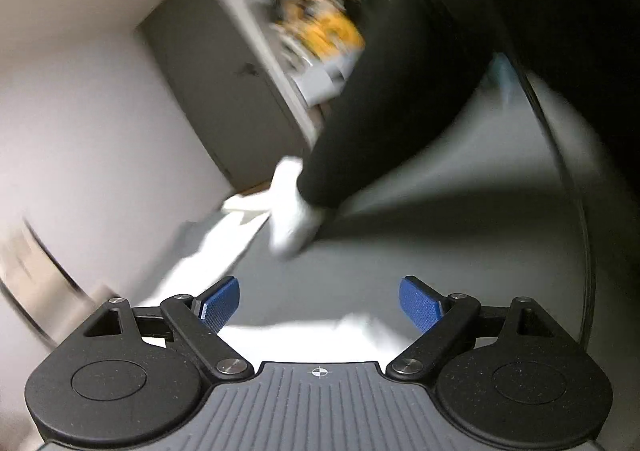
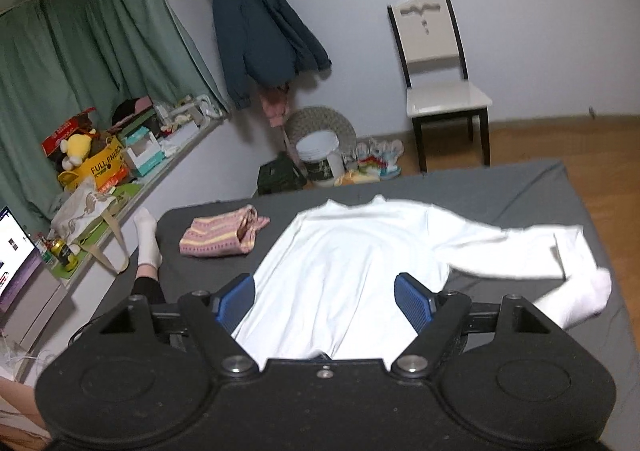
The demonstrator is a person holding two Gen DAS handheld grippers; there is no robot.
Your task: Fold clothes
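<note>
**Folding barely begun**

Grey bed (image 2: 520, 187): white long-sleeved shirt (image 2: 340, 251) lies spread flat, unfolded, one sleeve outstretched. Striped garment (image 2: 218, 237) beside it, roughly bundled. Right gripper (image 2: 324, 301) and left gripper (image 1: 320, 305): jaws apart, empty.

Left wrist view motion-blurred — yellow clutter (image 1: 320, 15) unreadable, white shirt (image 2: 340, 271) hem behind gripper body

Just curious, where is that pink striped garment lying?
In the right wrist view, the pink striped garment lies on the grey bed, left of the white shirt.
</note>
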